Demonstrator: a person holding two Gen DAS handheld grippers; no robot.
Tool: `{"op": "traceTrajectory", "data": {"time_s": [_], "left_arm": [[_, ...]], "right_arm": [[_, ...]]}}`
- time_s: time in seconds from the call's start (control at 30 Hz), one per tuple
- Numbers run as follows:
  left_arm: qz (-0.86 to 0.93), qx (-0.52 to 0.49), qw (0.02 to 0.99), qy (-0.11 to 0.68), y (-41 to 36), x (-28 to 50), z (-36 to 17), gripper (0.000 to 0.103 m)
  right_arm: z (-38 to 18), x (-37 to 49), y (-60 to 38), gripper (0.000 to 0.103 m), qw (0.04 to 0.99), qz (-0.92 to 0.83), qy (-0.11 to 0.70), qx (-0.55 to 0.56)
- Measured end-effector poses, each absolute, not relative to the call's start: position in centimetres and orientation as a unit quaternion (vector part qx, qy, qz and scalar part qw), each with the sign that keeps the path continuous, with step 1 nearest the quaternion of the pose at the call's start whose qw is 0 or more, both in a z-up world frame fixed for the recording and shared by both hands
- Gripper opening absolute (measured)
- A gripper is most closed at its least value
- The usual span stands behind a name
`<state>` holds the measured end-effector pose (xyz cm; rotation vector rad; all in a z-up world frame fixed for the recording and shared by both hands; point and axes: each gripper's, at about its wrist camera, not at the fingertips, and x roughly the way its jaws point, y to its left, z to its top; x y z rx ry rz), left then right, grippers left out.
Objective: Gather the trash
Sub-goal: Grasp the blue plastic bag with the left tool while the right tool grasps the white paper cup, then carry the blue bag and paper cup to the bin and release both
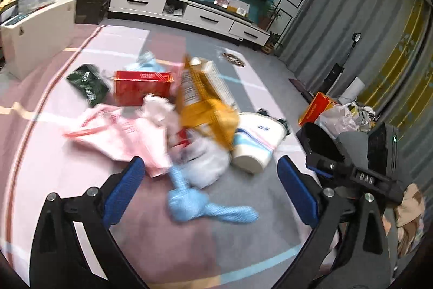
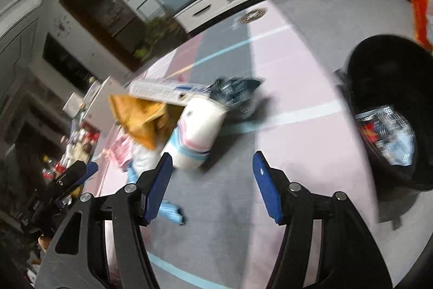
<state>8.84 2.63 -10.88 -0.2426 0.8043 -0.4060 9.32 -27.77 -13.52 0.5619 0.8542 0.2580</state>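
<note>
While on its side | white bottle (image 1: 255, 146) base nearest | trash bin (image 2: 389, 110) apart

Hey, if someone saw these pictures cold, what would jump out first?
A jumbled heap of litter on the pastel carpet: a crumpled mustard-yellow bag at its centre, a red cardboard box behind it. To the right, a round black bin already holds shiny wrappers. Both blue-padded grippers, left and right, are open and empty.
</note>
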Motion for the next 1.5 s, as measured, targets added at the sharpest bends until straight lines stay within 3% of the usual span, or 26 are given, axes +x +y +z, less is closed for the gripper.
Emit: {"op": "traceTrajectory", "data": {"time_s": [0.57,0.63,0.77,0.83,0.93,1.2,1.5], "left_arm": [[-0.183,-0.076,0.866,0.46,-0.1,8.8,-17.0,0.095],[-0.182,-0.079,0.863,0.464,0.0,9.0,-17.3,0.075],[-0.18,-0.071,0.862,0.468,-0.3,8.6,-17.3,0.052],[-0.181,-0.065,0.861,0.471,-0.3,8.8,-17.4,0.036],[-0.186,-0.06,0.856,0.478,-0.7,8.2,-17.4,0.034],[-0.226,-0.062,0.841,0.487,-1.5,6.3,-16.1,0.03],[-0.279,-0.069,0.855,0.431,-2.9,3.3,-12.2,0.03]], "right_arm": [[-16.6,13.8,-26.1,0.064,0.818,0.107,0.408,0.39],[-16.7,14.0,-26.0,0.064,0.817,0.106,0.408,0.395],[-16.7,14.0,-25.8,0.063,0.819,0.107,0.403,0.395],[-16.7,14.0,-25.7,0.053,0.821,0.108,0.405,0.389],[-17.0,14.1,-25.6,0.04,0.814,0.116,0.415,0.39],[-15.2,12.5,-24.9,0.038,0.823,0.141,0.414,0.362],[-11.6,8.5,-27.4,0.038,0.865,0.13,0.365,0.319]]}}
